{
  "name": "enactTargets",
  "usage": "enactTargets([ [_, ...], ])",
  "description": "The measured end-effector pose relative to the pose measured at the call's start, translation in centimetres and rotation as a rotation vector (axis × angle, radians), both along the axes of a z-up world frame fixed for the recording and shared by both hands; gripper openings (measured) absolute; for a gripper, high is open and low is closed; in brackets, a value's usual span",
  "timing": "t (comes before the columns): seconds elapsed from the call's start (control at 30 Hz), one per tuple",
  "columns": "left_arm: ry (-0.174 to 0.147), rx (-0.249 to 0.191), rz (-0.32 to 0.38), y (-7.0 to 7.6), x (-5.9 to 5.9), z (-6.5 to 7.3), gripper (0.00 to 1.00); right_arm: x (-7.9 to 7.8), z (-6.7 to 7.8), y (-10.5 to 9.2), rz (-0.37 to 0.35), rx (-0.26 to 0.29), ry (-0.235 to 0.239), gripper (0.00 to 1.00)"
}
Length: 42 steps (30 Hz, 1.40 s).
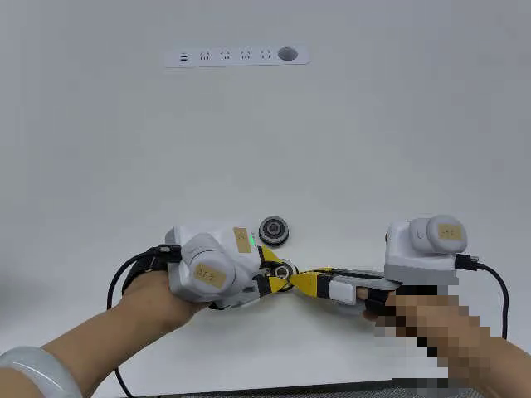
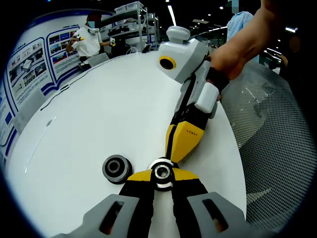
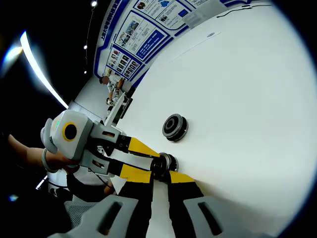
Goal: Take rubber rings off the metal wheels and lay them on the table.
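Pinching one small metal wheel (image 1: 285, 270) from opposite sides: left tool (image 2: 162, 177) and right tool (image 3: 159, 171). Shiny hub, dark rim. Second black-ringed wheel (image 1: 274, 230) lies just beyond on the table (image 1: 249, 149).

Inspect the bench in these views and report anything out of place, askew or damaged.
Nothing stands out. The left claw and right claw meet on one wheel; the second wheel lies flat on the table nearby; the power strip sits straight at the far side.

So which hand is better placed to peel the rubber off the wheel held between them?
Right, probably. The left gripper clamps the metal wheel squarely between its jaws, steadying it, while the right gripper meets the wheel's edge with its narrow tips, so it can do the pulling.
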<state>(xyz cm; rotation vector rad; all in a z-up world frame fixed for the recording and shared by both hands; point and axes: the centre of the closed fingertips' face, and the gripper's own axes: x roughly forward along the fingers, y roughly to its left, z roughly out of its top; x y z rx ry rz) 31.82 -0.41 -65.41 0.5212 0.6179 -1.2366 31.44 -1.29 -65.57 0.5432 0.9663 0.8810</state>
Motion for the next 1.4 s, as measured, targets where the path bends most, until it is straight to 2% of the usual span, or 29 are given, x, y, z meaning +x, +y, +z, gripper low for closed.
enactTargets([
  [0.37,-0.001,0.000,-0.001,0.02,-0.01,-0.04,0.13,0.26,-0.56,-0.37,-0.015,-0.026,0.001,0.04],
  [1.4,-0.001,0.003,-0.003,0.00,-0.04,0.02,0.13,0.36,-0.05,-0.09,-0.035,-0.023,-0.015,0.01],
])
